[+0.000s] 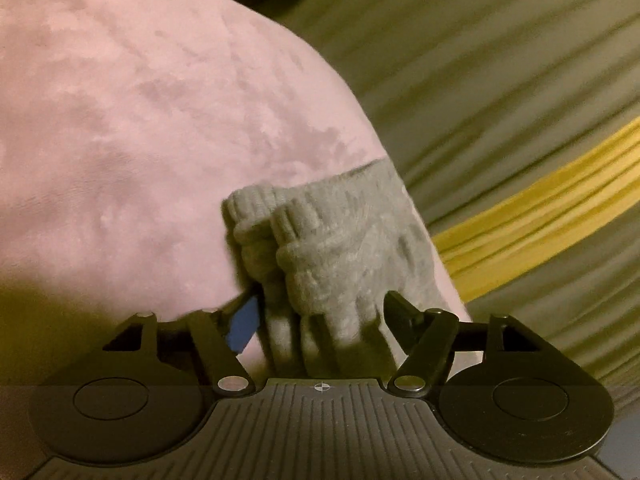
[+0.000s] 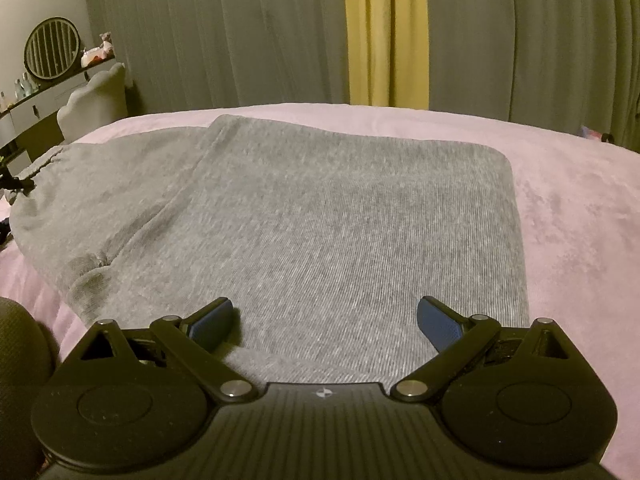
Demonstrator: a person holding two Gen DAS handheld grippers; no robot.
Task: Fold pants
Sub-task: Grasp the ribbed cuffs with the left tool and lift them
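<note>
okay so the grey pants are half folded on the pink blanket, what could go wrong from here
The left gripper is closed on a thick bunch of the grey knit pants at the edge of the pink plush blanket; layers may slip out unevenly. The right gripper hangs open above the folded panel, so a pull from the left could drag it askew.

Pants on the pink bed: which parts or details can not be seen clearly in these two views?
- Left wrist view: the bunched grey pants cover the right finger's pad of the left hand-held gripper; whether it grips is unclear.
- Right wrist view: the pants' near edge is behind the right hand-held gripper.
- Right wrist view: the drawstring is too small.
</note>
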